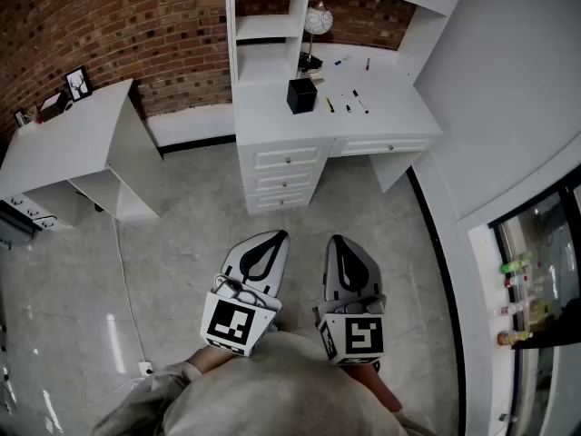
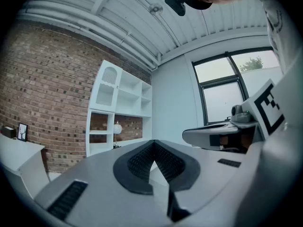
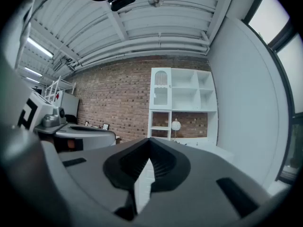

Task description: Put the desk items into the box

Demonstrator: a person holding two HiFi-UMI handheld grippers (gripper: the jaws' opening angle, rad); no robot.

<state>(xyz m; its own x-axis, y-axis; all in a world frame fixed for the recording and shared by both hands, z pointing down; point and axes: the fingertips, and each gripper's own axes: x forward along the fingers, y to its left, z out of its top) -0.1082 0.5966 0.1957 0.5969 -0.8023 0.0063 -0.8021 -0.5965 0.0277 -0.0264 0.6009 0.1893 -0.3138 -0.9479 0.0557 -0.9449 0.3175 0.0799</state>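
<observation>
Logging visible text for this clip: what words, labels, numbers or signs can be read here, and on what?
None readable.
Markers on left gripper and right gripper: square patterns, no letters.
Labels on bottles: too small to read.
Picture in frame: too small to read.

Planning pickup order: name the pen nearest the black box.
The yellow pen, just right of the black box; the other pens lie farther right or further back on the desk.

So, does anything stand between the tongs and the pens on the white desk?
Nothing visible does. Only bare floor separates the left tongs and right tongs from the desk. The pens lie beside the black box.
</observation>
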